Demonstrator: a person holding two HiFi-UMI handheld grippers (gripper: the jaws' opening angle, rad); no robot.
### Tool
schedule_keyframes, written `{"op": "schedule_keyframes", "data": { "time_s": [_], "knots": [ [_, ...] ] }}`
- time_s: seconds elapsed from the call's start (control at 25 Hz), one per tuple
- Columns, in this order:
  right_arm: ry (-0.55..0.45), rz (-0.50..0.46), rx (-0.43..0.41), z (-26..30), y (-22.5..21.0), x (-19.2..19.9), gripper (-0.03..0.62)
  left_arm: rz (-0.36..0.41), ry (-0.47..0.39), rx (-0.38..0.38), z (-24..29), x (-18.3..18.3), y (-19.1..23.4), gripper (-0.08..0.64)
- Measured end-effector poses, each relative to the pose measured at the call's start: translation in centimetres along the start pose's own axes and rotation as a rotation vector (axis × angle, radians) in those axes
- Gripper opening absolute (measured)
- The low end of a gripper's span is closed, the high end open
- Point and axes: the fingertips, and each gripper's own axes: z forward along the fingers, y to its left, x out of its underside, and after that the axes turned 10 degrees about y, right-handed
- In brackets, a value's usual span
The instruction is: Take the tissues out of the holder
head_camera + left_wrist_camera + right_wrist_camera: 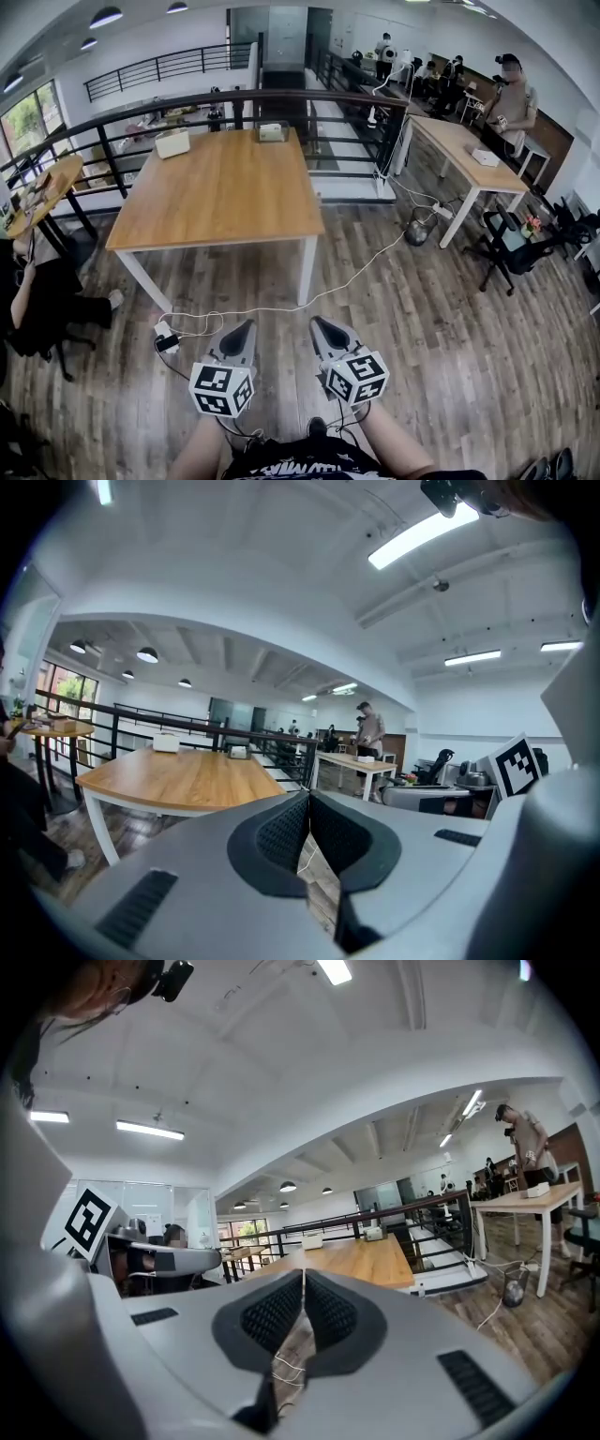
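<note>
Both shut, nothing between: left tongs (242, 328) and right tongs (321, 326), held low, well apart from the surface (220, 187).
Likely the holder: small box (271, 132) or white box (172, 142) at the far edge, cannot tell which. Contents judged light, soft, easily torn; best pinched gently at the topmost sheet.

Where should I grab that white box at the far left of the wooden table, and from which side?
Probably from above, jaws spanning its narrow front-to-back width. The white box lies flat and low near the far edge of the wooden table, broad side toward you, with the railing close behind. Whether tissue sticks out on top is too small to tell.
</note>
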Motion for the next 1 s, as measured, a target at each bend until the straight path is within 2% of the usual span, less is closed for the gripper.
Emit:
{"op": "schedule_keyframes", "data": {
  "time_s": [0.2,0.32,0.44,0.64,1.0],
  "knots": [
    [0.017,0.006,-0.033,-0.1,-5.4,-0.3,0.018,-0.032,-0.001,-0.037,4.2,-0.5,-2.3,0.014],
    [0.032,-0.012,-0.049,-0.6,-8.7,-0.2,0.018,-0.026,-0.002,-0.055,6.8,-0.9,-4.2,0.014],
    [0.054,0.010,-0.049,-1.2,-11.8,0.4,0.018,-0.034,-0.008,-0.059,8.7,-1.3,-6.1,0.014],
    [0.039,0.065,-0.077,-1.9,-14.5,0.0,0.020,-0.006,0.011,-0.046,10.8,-1.9,-8.5,0.014],
    [0.028,0.091,-0.045,-3.6,-18.4,-0.2,0.020,0.023,0.006,-0.012,14.8,-4.3,-10.3,0.014]
  ]
}}
